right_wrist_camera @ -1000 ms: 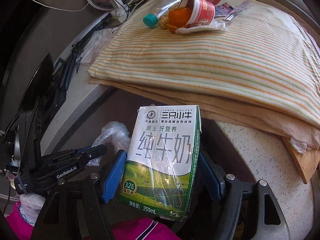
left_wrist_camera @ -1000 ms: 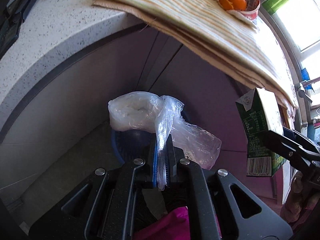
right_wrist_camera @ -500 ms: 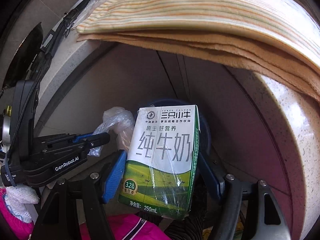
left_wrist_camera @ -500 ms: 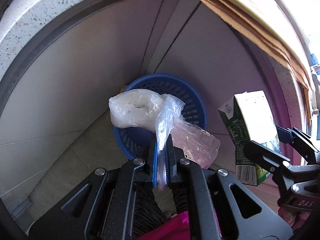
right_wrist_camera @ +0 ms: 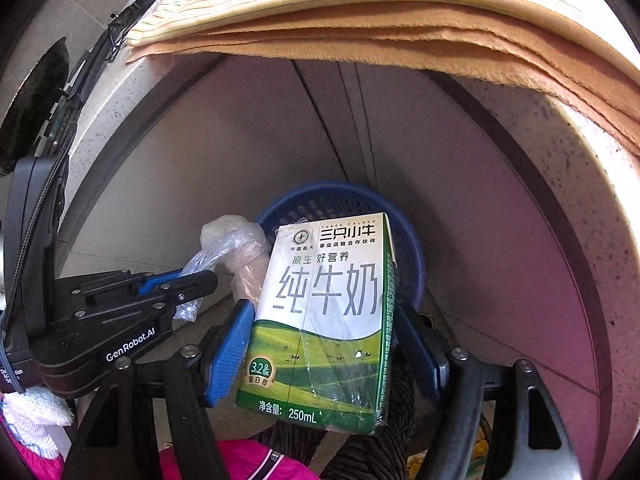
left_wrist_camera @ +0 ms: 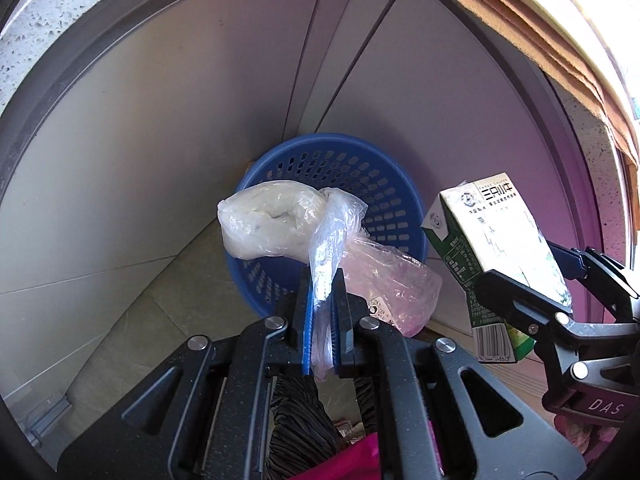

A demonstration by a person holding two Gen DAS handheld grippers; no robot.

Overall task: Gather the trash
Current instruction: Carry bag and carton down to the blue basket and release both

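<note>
A clear plastic bag (left_wrist_camera: 280, 224) with a white lump inside hangs from my left gripper (left_wrist_camera: 322, 280), which is shut on the bag's neck. My right gripper (right_wrist_camera: 324, 312) is shut on a green and white milk carton (right_wrist_camera: 326, 312), held upright between its blue pads. Both hang above a blue perforated basket (left_wrist_camera: 376, 176) that stands on the floor against the cabinet. In the right wrist view the basket (right_wrist_camera: 408, 240) shows behind the carton, with the bag (right_wrist_camera: 236, 248) and the left gripper (right_wrist_camera: 192, 276) to the left. The carton (left_wrist_camera: 496, 240) and right gripper (left_wrist_camera: 532, 284) show at the right of the left wrist view.
Grey cabinet doors (left_wrist_camera: 200, 120) rise behind the basket, under a speckled stone counter edge (right_wrist_camera: 576, 168). A striped cloth (right_wrist_camera: 360, 12) overhangs the counter above. Tiled floor (left_wrist_camera: 132, 340) lies left of the basket. A pink sleeve (right_wrist_camera: 240, 460) and a white glove (right_wrist_camera: 36, 412) show below.
Both grippers have sunk from counter height down in front of the cabinet, each keeping its hold. The counter top with its trash left view and the blue basket came into sight.
</note>
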